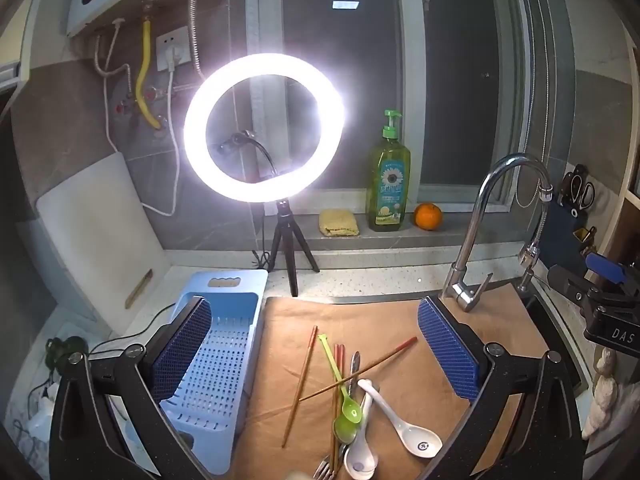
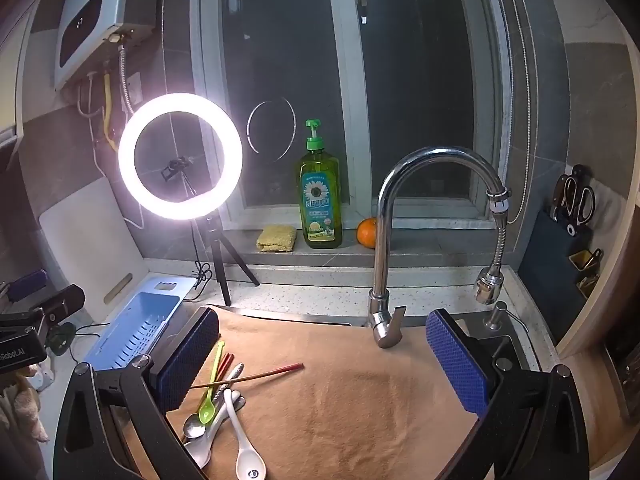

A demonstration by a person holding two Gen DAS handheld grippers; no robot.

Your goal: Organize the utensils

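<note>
I hold my left gripper [image 1: 314,350] spread wide and empty above a brown cloth [image 1: 432,320] on the worktop. Between its blue pads [image 1: 182,348] lies the heap of utensils: a green spoon [image 1: 347,408] crossing a pair of white spoons [image 1: 404,428], loose chopsticks [image 1: 304,376], one of them slanting over the heap, and a fork [image 1: 326,466] at the bottom edge. A blue rack [image 1: 224,344] sits just left of the cloth, partly behind my left pad. My right gripper [image 2: 322,364] is released too, empty, over the bare right part of the cloth, with the utensils near its left pad. The tap [image 2: 400,208] rises behind the cloth. On the sill stand a soap bottle [image 2: 320,196], a sponge [image 2: 276,239] and an orange [image 2: 367,232]. A ring light [image 2: 180,156] glares on the left.
</note>
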